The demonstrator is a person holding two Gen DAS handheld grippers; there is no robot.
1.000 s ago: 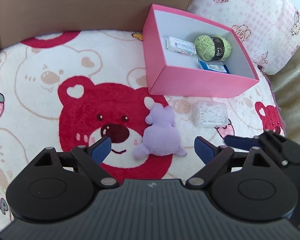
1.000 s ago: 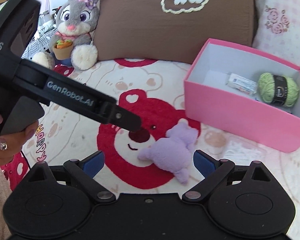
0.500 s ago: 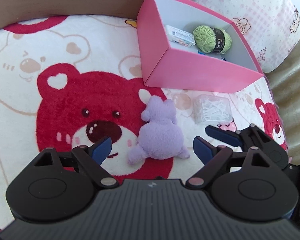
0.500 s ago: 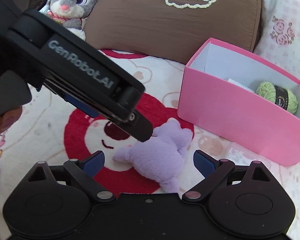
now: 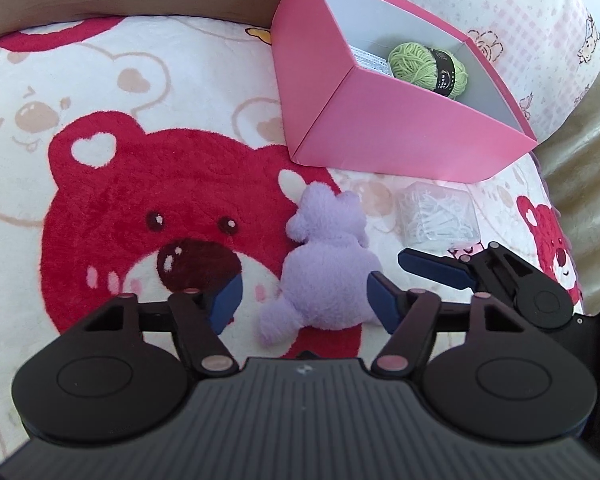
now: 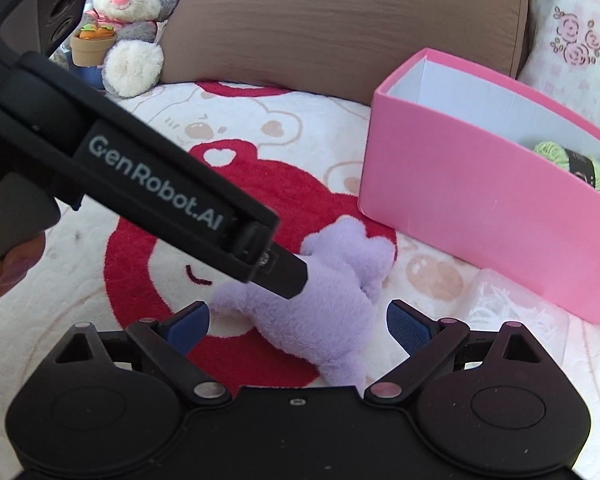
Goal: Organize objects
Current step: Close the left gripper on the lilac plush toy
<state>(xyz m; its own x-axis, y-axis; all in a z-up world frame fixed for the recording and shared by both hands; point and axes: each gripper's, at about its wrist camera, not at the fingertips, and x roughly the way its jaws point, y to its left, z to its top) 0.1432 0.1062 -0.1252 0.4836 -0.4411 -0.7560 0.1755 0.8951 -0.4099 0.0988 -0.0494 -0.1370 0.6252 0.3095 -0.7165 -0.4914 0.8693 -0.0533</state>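
Observation:
A small purple plush [image 5: 324, 276] lies on the red bear blanket, just in front of the pink box [image 5: 400, 132]. My left gripper [image 5: 304, 302] straddles the plush and its jaws are closing: the right pad [image 5: 382, 304] touches the fur, while the left pad still shows a gap. My right gripper [image 6: 296, 326] is open, with the plush [image 6: 332, 312] between its spread pads. The left gripper's finger [image 6: 288, 276] rests against the plush from the left. In the box lie a green yarn ball [image 5: 428, 64] and a white packet [image 5: 370, 60].
A clear case of white clips [image 5: 438, 220] lies right of the plush, near the right gripper's finger [image 5: 432, 268]. Behind stand a brown cushion [image 6: 340, 32], a grey bunny toy [image 6: 132, 20] and a pink floral pillow [image 5: 500, 12]. A hand [image 6: 4, 272] holds the left gripper.
Both grippers have sunk toward the purple plush, which now sits between each pair of pads. The left jaws have narrowed around it.

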